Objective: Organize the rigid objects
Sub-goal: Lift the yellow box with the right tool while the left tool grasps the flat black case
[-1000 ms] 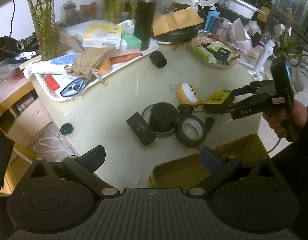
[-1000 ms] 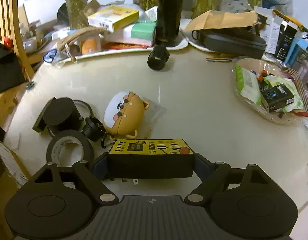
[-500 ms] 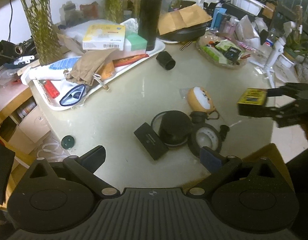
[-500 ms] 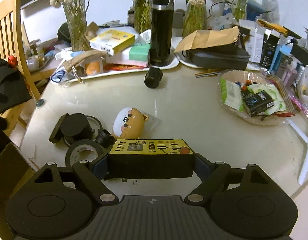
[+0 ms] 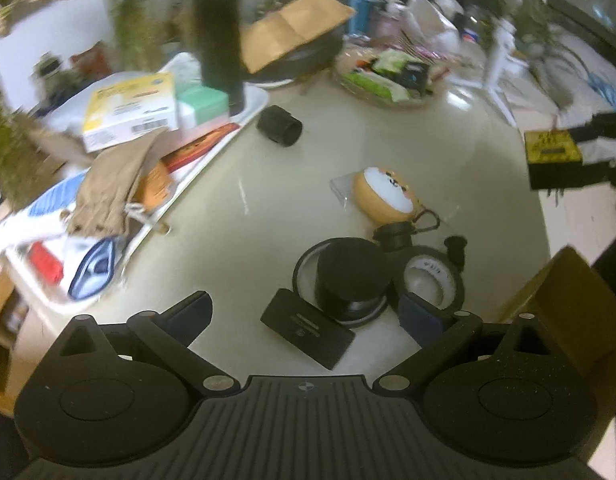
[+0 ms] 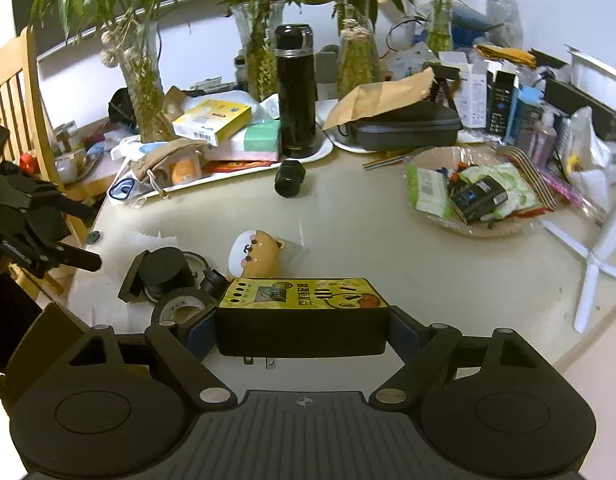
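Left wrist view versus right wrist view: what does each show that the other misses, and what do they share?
Only the left wrist view shows the open left gripper head-on, nothing between its fingers, and the flat black case lying in full.

Only the right wrist view shows the plug prongs under the yellow-topped charger, the bamboo vases and the wooden chair.

Both show the right gripper clamping the charger, the tape roll, the orange dog-face case, the black flask and the cardboard box.
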